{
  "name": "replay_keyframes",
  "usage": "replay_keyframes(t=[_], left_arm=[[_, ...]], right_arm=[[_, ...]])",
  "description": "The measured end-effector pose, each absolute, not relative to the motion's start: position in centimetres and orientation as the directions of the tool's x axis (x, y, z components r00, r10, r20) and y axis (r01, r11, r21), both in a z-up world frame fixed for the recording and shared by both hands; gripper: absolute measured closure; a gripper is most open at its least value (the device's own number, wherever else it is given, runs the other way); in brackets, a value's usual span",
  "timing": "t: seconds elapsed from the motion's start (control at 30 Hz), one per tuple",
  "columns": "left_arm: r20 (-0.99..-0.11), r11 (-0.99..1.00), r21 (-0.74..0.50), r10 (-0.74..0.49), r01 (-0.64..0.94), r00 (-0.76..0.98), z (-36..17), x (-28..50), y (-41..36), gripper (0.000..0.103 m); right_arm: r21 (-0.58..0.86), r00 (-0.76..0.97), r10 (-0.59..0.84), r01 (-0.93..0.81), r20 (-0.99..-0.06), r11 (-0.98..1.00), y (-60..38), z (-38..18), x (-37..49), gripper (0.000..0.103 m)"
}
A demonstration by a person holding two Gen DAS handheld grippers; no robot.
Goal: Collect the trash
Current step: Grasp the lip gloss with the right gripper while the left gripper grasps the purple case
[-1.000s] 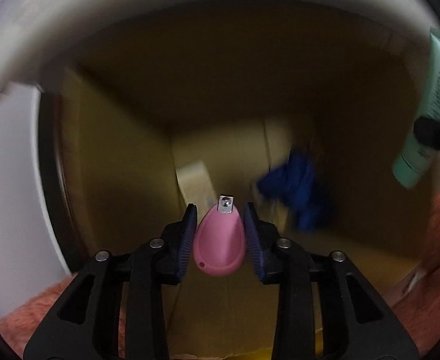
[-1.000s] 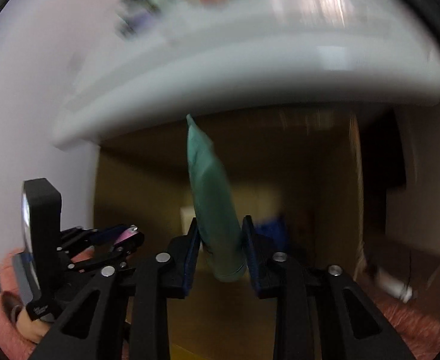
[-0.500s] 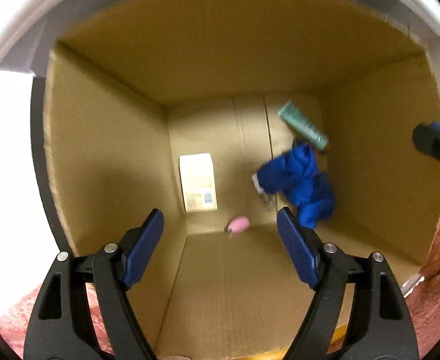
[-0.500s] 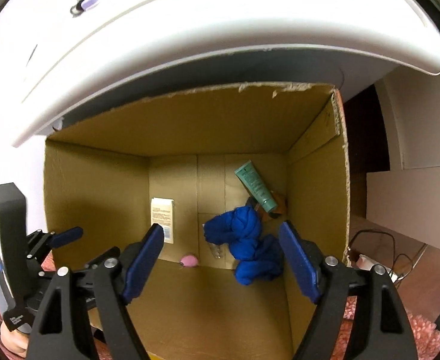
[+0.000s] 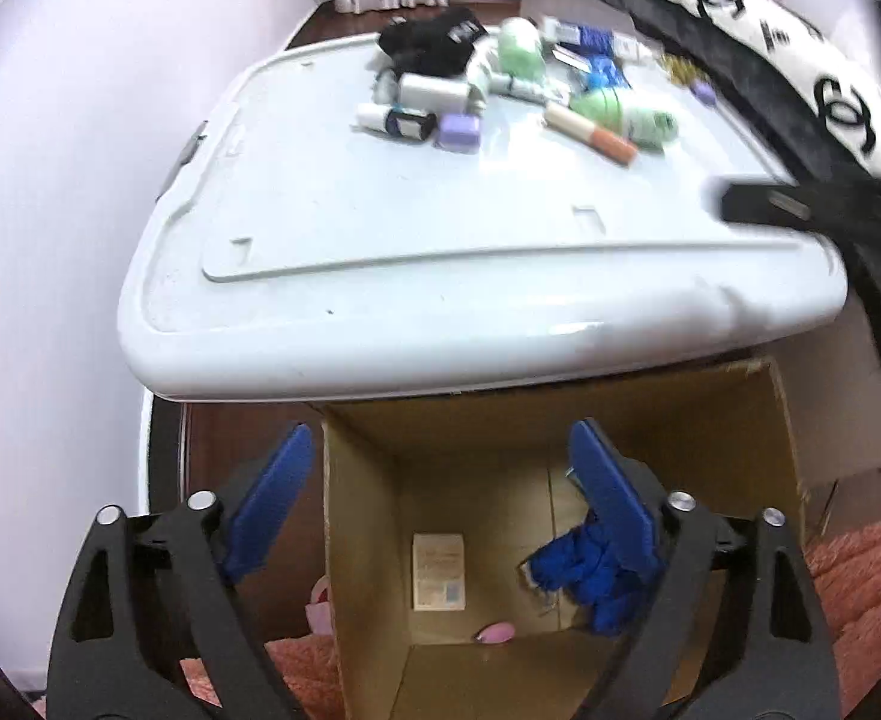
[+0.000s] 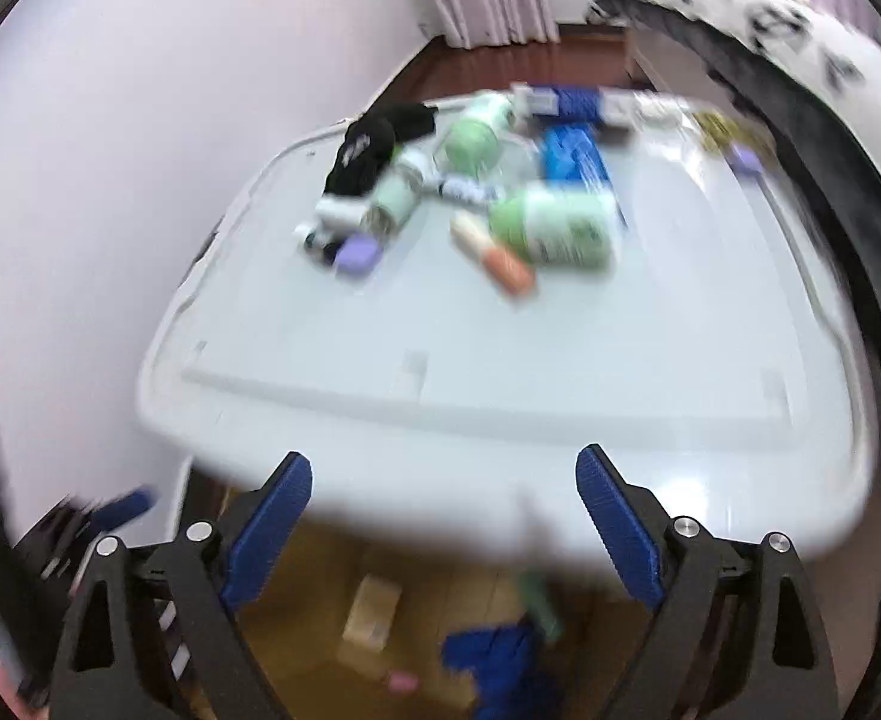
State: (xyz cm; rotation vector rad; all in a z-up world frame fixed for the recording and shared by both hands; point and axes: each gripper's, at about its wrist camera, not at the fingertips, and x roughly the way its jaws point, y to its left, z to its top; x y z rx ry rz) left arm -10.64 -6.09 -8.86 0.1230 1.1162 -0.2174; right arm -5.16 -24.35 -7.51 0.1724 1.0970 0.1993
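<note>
Both grippers have been lifted out of the cardboard box [image 5: 560, 450], so the white desk [image 5: 440, 228] behind it is now seen. The left gripper [image 5: 440, 492] and right gripper [image 6: 440, 516] are empty, their fingers spread and opening. Inside the box a pink object [image 5: 494, 634], a green tube [image 6: 539, 600] and a blue cloth [image 5: 578, 564] are seen. Remaining trash [image 5: 518, 84] is piled at the desk's far side.
</note>
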Motion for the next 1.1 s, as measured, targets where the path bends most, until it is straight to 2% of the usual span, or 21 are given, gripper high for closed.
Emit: replay_keyframes(t=[0.1,0.27,0.3,0.33,0.43,0.5,0.53,0.57,0.77,0.97,1.1], left_arm=[[-0.91,0.975,-0.048,-0.132,0.215,0.393,-9.5,-10.3,-5.3,0.017],[-0.922,0.975,-0.086,-0.156,0.205,0.354,-10.9,-10.2,-4.9,0.017],[-0.922,0.974,-0.09,-0.16,0.207,0.352,-11.0,-10.3,-4.9,0.017],[-0.923,0.973,-0.093,-0.163,0.209,0.349,-11.1,-10.3,-4.9,0.017],[-0.924,0.969,-0.109,-0.18,0.22,0.336,-11.1,-10.4,-5.1,0.017],[-0.926,0.969,-0.104,-0.178,0.226,0.334,-11.3,-10.3,-5.2,0.017],[-0.926,0.968,-0.104,-0.177,0.227,0.332,-11.3,-10.3,-5.2,0.017],[-0.927,0.969,-0.103,-0.176,0.226,0.331,-11.4,-10.3,-5.2,0.017],[-0.93,0.974,-0.087,-0.154,0.208,0.334,-12.0,-9.7,-5.0,0.017],[-0.919,0.981,-0.068,-0.133,0.18,0.372,-12.3,-9.0,-4.6,0.017],[-0.912,0.973,-0.111,-0.181,0.201,0.367,-11.9,-8.3,-5.8,0.017]], right_arm=[[0.217,0.399,0.239,-0.101,-0.885,0.971,-23.7,-10.0,0.1,0.015],[0.115,0.362,0.15,-0.117,-0.92,0.986,-22.9,-13.2,6.3,0.015],[0.093,0.358,0.132,-0.124,-0.924,0.988,-22.7,-13.6,6.9,0.017],[0.074,0.344,0.117,-0.133,-0.932,0.988,-22.2,-14.2,7.8,0.024],[0.072,0.345,0.12,-0.147,-0.931,0.986,-21.1,-14.6,8.9,0.03],[0.074,0.355,0.122,-0.148,-0.927,0.986,-20.8,-14.5,8.9,0.04],[0.076,0.362,0.127,-0.153,-0.924,0.985,-20.8,-14.4,8.7,0.06],[0.069,0.37,0.12,-0.149,-0.921,0.986,-20.9,-14.1,8.5,0.085],[0.076,0.343,0.115,-0.124,-0.932,0.989,-21.5,-13.1,5.5,0.085],[0.221,0.387,0.244,-0.104,-0.889,0.97,-24.4,-9.8,-2.2,0.085],[0.22,0.425,0.248,-0.115,-0.87,0.969,-26.3,-7.4,-6.5,0.085]])
